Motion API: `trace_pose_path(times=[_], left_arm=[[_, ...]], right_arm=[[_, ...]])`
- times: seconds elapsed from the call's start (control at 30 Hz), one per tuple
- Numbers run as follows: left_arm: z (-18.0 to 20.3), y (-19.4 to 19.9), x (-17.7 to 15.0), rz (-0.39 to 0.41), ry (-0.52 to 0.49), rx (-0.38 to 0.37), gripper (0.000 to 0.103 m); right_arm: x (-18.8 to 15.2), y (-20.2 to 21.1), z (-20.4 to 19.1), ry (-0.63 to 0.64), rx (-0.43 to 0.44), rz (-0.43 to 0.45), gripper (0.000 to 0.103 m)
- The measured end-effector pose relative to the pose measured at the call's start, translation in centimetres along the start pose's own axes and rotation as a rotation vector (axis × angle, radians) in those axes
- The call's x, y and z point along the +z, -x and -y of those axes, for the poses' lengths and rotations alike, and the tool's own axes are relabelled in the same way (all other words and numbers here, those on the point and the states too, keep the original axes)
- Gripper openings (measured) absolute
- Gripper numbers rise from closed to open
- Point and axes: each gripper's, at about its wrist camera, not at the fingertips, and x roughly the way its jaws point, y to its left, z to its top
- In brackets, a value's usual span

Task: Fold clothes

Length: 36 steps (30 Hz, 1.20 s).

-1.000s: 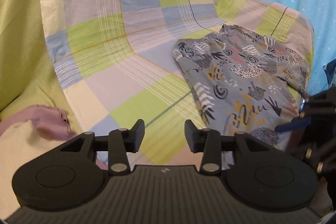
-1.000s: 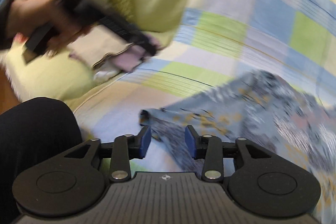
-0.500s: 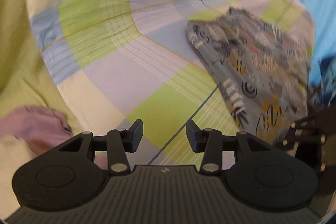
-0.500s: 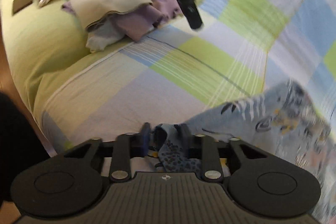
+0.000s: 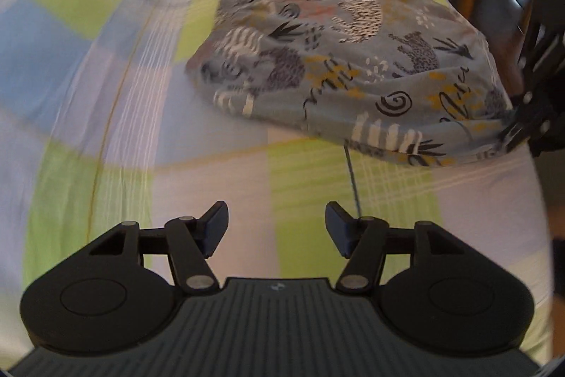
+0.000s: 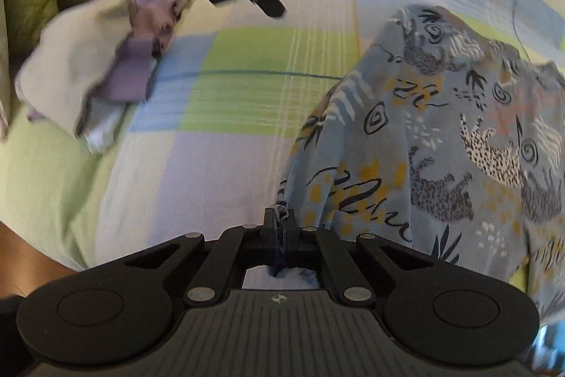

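Blue printed garment [image 6: 441, 143]: my right gripper [image 6: 281, 218] is clamped on its corner.
Left gripper [image 5: 276, 228]: fingers apart, holding nothing, over the checked sheet [image 5: 197, 143].

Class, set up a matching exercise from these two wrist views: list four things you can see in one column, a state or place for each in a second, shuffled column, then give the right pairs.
Things
1. left gripper
2. right gripper
3. grey-blue animal-print garment
4. cream and lilac pile of clothes

States or places
A. lies crumpled by the green cushion
B. open, holding nothing
C. pinched at one corner, spread over the checked sheet
D. shut on cloth

Pairs: 1-B, 2-D, 3-C, 4-A
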Motion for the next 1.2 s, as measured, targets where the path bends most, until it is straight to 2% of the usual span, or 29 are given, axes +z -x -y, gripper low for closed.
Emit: trace_pose_path(times=[0.17, 0.3, 0.37, 0.5, 0.63, 0.7, 0.73, 0.77, 0.8, 0.9, 1.0, 1.1, 1.2], left_arm=[[-0.9, -4.5, 1.2, 0.055, -0.400, 0.084, 0.058], [-2.5, -8.2, 2.9, 0.101, -0.637, 0.143, 0.057], [-3.2, -9.9, 3.8, 0.110, -0.730, 0.149, 0.056], [-4.0, -13.0, 4.7, 0.102, -0.930, 0.153, 0.047], [-4.8, -14.5, 4.2, 0.162, -1.162, 0.168, 0.043], [-5.0, -15.1, 4.0, 0.182, -1.241, 0.159, 0.029], [-5.0, -15.2, 4.2, 0.179, -1.264, 0.141, 0.023], [-5.1, -15.4, 4.3, 0.176, -1.287, 0.123, 0.009], [-5.2, -15.5, 4.5, 0.167, -1.294, 0.103, 0.003], [-6.1, -14.7, 6.0, 0.114, -1.206, 0.059, 0.001], [-7.5, -12.3, 7.0, 0.070, -1.141, 0.021, 0.000], [-8.6, -9.2, 8.1, 0.030, -1.117, -0.020, 0.000], [-9.7, -6.7, 9.6, -0.009, -1.080, -0.056, 0.001]], right_arm=[[1.2, 4.7, 0.6, -0.094, 0.090, 0.053, 0.002], [0.9, 6.1, 2.4, -0.151, 0.086, 0.072, 0.002], [0.8, 6.8, 3.3, -0.179, 0.084, 0.082, 0.002], [0.5, 8.3, 5.2, -0.235, 0.079, 0.101, 0.002], [0.2, 9.7, 7.0, -0.292, 0.075, 0.120, 0.002], [0.1, 10.3, 7.9, -0.318, 0.074, 0.127, 0.002], [0.0, 10.5, 8.3, -0.325, 0.076, 0.128, 0.002], [-0.1, 10.7, 8.7, -0.333, 0.078, 0.128, 0.002], [-0.1, 10.8, 9.0, -0.341, 0.080, 0.128, 0.002], [-0.3, 11.4, 10.1, -0.362, 0.093, 0.131, 0.002], [0.1, 12.8, 10.0, -0.341, 0.179, 0.144, 0.002], [0.8, 13.8, 9.5, -0.314, 0.280, 0.150, 0.002], [1.1, 14.9, 10.2, -0.319, 0.331, 0.164, 0.002]])
